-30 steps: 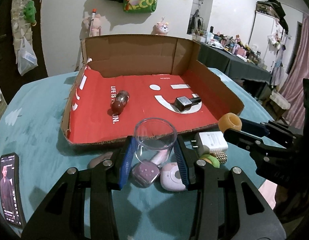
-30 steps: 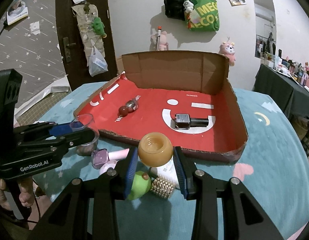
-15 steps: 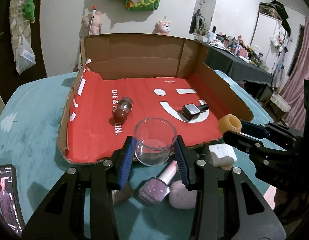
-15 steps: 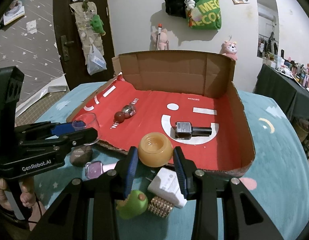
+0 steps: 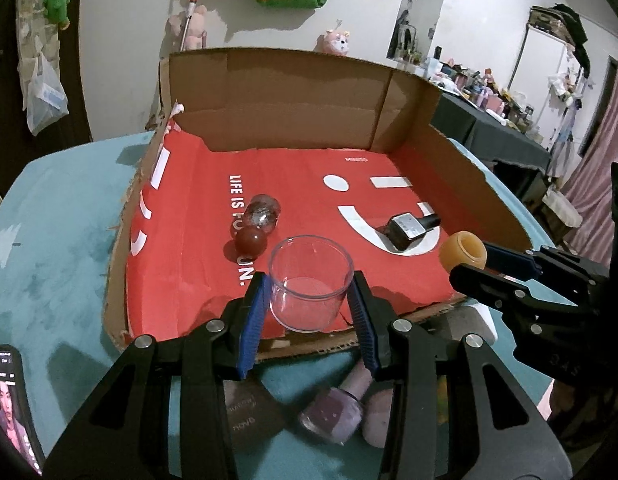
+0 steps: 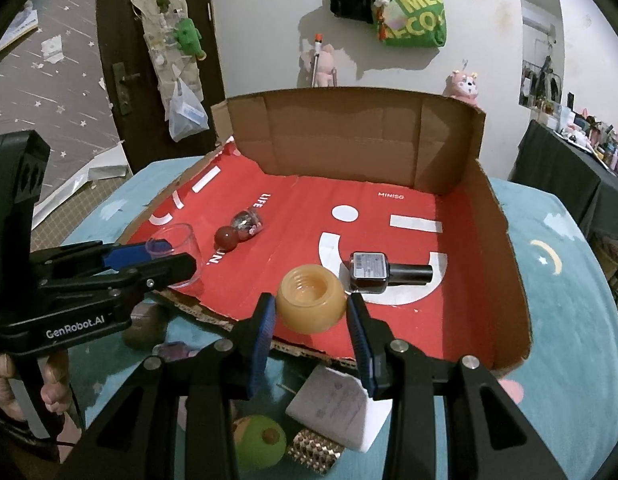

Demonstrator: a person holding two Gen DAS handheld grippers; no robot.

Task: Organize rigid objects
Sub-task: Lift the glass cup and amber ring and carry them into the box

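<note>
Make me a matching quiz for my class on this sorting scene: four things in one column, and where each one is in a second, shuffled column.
Things:
1. glass cup
2. amber ring
3. dark polish bottle
4. green ball

Places:
A. lying on the red floor of the box
B. on the teal cloth, outside the box
C. in the left claw
D. in the right claw

Pairs: 1-C, 2-D, 3-A, 4-B
</note>
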